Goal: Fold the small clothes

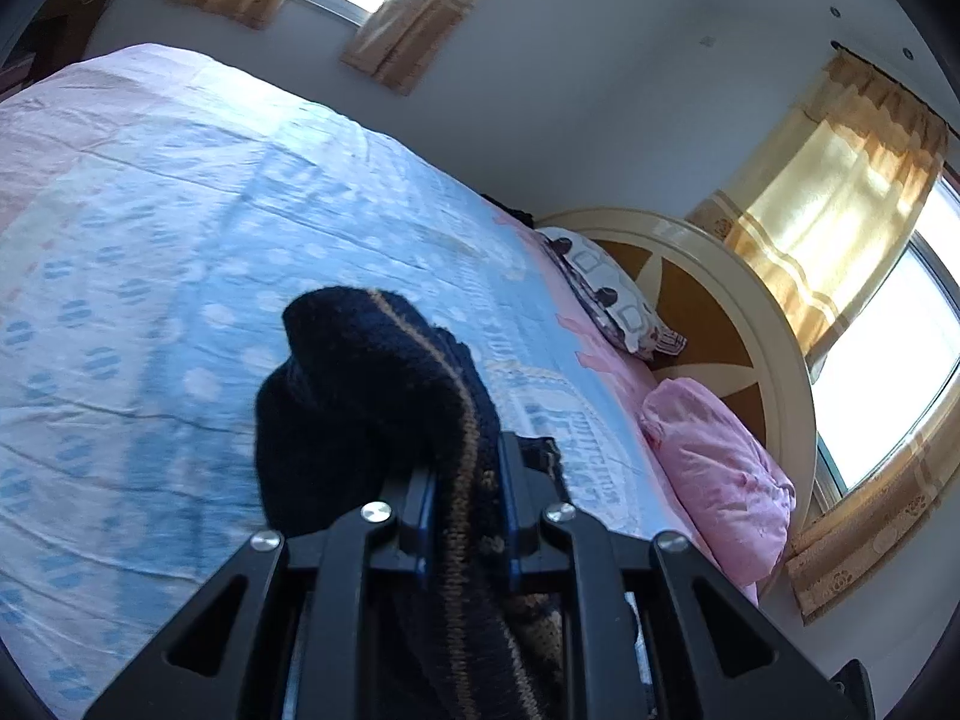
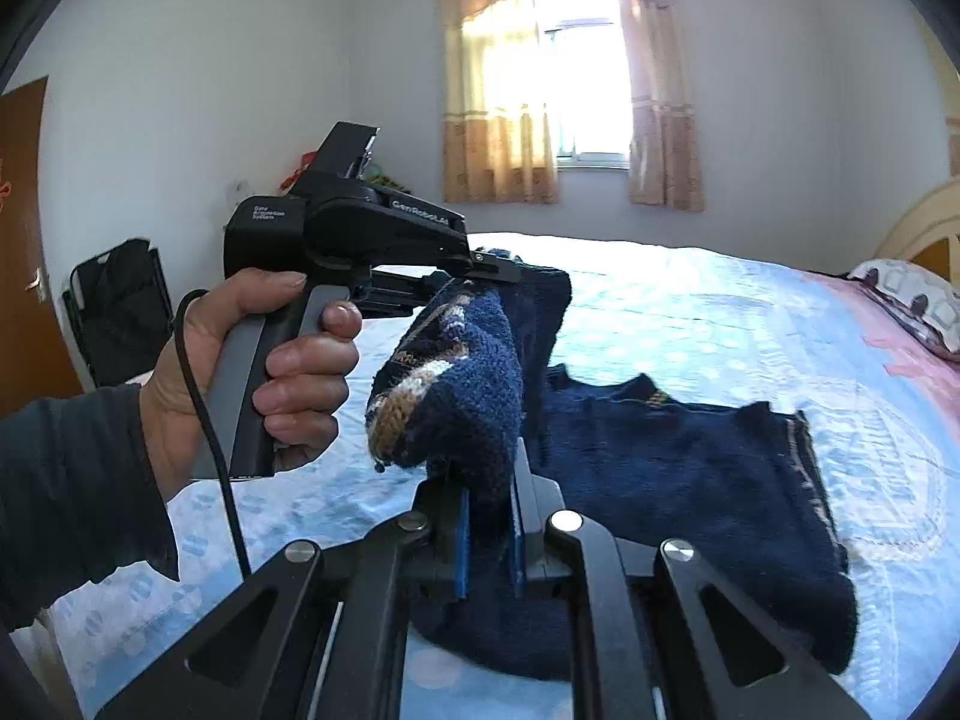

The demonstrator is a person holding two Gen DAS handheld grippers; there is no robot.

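A small navy knit sweater (image 2: 690,480) with tan and white stripes lies partly on the blue dotted bedsheet (image 2: 720,312). My right gripper (image 2: 489,516) is shut on a bunched part of the sweater and holds it up. My left gripper (image 1: 465,480) is shut on another edge of the same sweater (image 1: 372,384), lifted above the bed. The left gripper also shows in the right wrist view (image 2: 480,267), held in a hand at the left, with the knit hanging from it.
The bed (image 1: 150,210) fills most of both views. A pink pillow (image 1: 720,474) and a patterned pillow (image 1: 612,294) lie by the round headboard (image 1: 750,324). Curtained windows (image 2: 570,90) are behind. A dark chair (image 2: 120,312) and a brown door (image 2: 24,240) stand at the left.
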